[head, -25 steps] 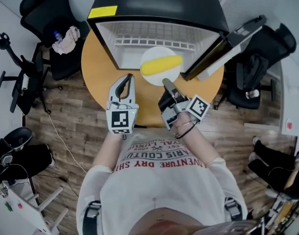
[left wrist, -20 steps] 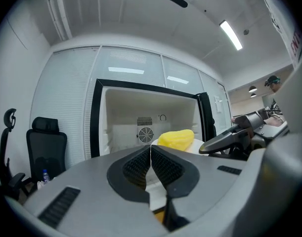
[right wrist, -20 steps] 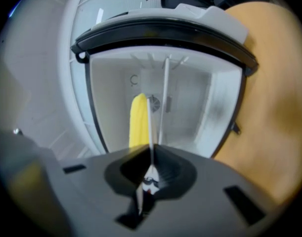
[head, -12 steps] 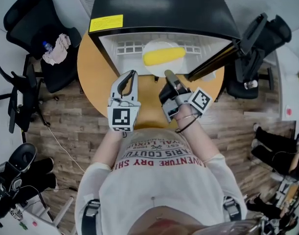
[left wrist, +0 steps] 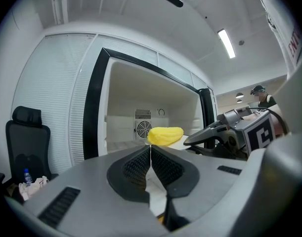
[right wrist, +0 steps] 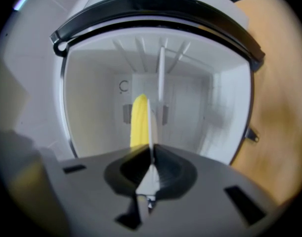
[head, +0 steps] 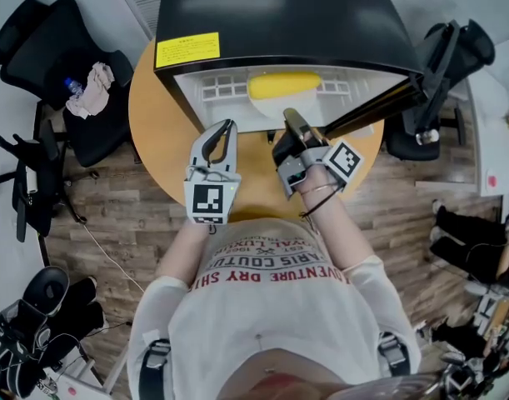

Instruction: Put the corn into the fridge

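Corn [head: 283, 84] on plate [right wrist: 150, 127], inside fridge [head: 279, 15]; right hand-held gripper [head: 291, 118] gripping plate

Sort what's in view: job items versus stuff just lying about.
Job: corn, on the plate pinched by the right gripper; open fridge.
Lying about: cloth and bottle on the black chair; empty left gripper.

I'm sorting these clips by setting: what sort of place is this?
Probably an office or lab rather than a home kitchen: black office chairs stand around, the small fridge sits on a round wooden table, and a strip light runs overhead.
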`<state>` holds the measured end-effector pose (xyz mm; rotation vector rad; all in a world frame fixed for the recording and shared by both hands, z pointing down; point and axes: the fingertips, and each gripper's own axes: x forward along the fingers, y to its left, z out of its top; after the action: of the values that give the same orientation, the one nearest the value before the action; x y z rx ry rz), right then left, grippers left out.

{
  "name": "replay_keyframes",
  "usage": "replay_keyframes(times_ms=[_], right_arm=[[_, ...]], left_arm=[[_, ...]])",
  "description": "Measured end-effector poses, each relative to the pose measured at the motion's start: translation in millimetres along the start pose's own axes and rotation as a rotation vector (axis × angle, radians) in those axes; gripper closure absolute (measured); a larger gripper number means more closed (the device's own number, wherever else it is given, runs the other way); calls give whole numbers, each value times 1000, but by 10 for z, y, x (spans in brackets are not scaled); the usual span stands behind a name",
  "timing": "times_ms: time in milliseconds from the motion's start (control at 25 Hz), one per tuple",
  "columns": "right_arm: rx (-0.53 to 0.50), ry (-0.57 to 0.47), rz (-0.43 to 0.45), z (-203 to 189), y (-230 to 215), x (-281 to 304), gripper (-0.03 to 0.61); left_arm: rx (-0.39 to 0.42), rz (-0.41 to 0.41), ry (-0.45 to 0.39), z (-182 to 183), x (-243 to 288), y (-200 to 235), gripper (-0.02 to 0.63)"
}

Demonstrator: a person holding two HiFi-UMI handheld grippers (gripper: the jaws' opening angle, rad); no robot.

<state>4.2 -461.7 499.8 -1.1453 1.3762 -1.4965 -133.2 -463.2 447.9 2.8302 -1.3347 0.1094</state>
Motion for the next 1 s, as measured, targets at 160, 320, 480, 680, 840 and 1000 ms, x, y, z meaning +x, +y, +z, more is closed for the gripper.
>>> replay_keyframes(times_ms=[160, 320, 480, 680, 840, 1000], right_arm=[[13, -5, -5, 25, -6, 81, 538], [18, -11, -14, 77, -10, 158, 538], [21, -13, -6, 103, 29, 218, 529], [37, -19, -6, 104, 35, 268, 528], [44, -31, -10, 114, 36, 312, 526], [46, -44, -20, 126, 21, 379, 526]], left_arm=[[-22, -6, 14, -56, 46, 20, 580], [-21, -15, 25, -112, 95, 20, 580], [-22, -16, 27, -138, 116, 20, 580], [-33, -14, 38, -183, 132, 32, 580], [-31, -13, 44, -217, 139, 42, 580], [-32, -15, 56, -254, 155, 70, 580]])
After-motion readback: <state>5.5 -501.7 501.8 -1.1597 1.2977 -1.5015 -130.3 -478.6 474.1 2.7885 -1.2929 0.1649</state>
